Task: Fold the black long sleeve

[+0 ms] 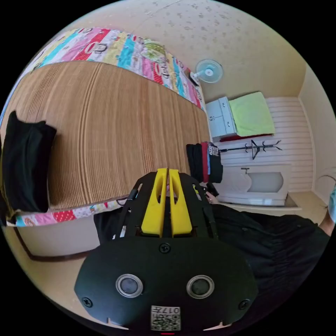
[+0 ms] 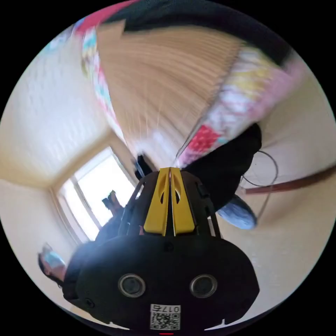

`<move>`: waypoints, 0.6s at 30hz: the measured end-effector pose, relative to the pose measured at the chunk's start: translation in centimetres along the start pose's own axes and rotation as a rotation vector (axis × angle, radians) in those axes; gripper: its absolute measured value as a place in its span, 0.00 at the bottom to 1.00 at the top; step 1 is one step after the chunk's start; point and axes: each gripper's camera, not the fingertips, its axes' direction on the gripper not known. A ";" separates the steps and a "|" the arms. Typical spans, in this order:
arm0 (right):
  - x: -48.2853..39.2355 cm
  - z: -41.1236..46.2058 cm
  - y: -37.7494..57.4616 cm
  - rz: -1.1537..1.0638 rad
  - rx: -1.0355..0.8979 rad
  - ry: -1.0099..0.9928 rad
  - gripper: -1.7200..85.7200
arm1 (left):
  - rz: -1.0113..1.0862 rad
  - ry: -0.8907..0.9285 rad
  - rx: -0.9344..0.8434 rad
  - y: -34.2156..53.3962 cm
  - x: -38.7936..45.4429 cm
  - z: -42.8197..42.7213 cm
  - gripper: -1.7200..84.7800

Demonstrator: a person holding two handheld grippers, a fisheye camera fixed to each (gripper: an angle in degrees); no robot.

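Left gripper view, room: we see a bed [image 1: 105, 115] covered by a ribbed straw mat, a patterned quilt [image 1: 140, 52] along its far edge, a fan [image 1: 209, 71], a white cabinet [image 1: 220, 117] with a green cloth [image 1: 252, 113] on it, and a stack of clothes [image 1: 206, 161] hanging by a coat rack.
Left gripper view, gripper: our left gripper [image 1: 168, 173] has its yellow jaws pressed together, with nothing between them.
Left gripper view, garment: the black long sleeve [image 1: 24, 164] lies folded into a compact block at the mat's near corner, well apart from the gripper.
Right gripper view, room: here we see, through blur, a bright window [image 2: 101, 189], the bed's corner and a person's blue slipper [image 2: 236, 213].
Right gripper view, gripper: our right gripper [image 2: 169, 172] is also closed on nothing.
Right gripper view, garment: a dark strip at the mat's far edge may be it; we cannot tell.
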 end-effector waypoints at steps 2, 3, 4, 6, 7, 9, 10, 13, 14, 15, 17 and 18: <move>-6.8 5.6 -3.7 -0.086 -0.234 0.318 0.02 | -0.120 0.019 0.013 0.7 -3.4 -0.1 0.01; -10.9 9.3 -5.3 -0.125 -0.339 0.590 0.02 | -0.148 0.028 0.024 1.0 -4.3 -0.2 0.01; -12.6 11.1 -6.0 -0.135 -0.379 0.724 0.02 | -0.193 0.045 0.055 1.6 -5.7 -0.5 0.01; -18.0 17.0 -8.0 -0.155 -0.437 1.123 0.02 | -0.236 0.062 0.102 2.5 -7.2 -1.3 0.01; -19.2 18.2 -8.5 -0.154 -0.430 1.179 0.02 | -0.253 0.058 0.135 3.0 -7.8 -2.0 0.01; -22.9 22.6 -10.4 -0.165 -0.412 1.266 0.02 | -0.265 0.028 0.190 3.6 -8.4 -3.4 0.01; -23.5 23.6 -10.8 -0.161 -0.406 1.270 0.02 | -0.271 -0.002 0.211 3.8 -8.9 -4.5 0.02; -25.4 28.6 -13.1 -0.100 -0.385 1.278 0.03 | -0.269 -0.071 0.257 3.5 -10.2 -7.9 0.07; -25.6 30.9 -13.9 -0.078 -0.397 1.285 0.03 | -0.279 -0.112 0.287 3.4 -10.7 -9.4 0.09; -25.7 33.2 -14.5 -0.061 -0.413 1.295 0.03 | -0.285 -0.131 0.298 3.2 -10.9 -9.9 0.10; -25.7 36.6 -15.4 -0.042 -0.436 1.297 0.03 | -0.292 -0.181 0.288 1.3 -12.1 -11.2 0.13; -25.6 38.7 -15.8 -0.019 -0.458 1.288 0.03 | -0.287 -0.184 0.269 0.5 -12.5 -11.3 0.14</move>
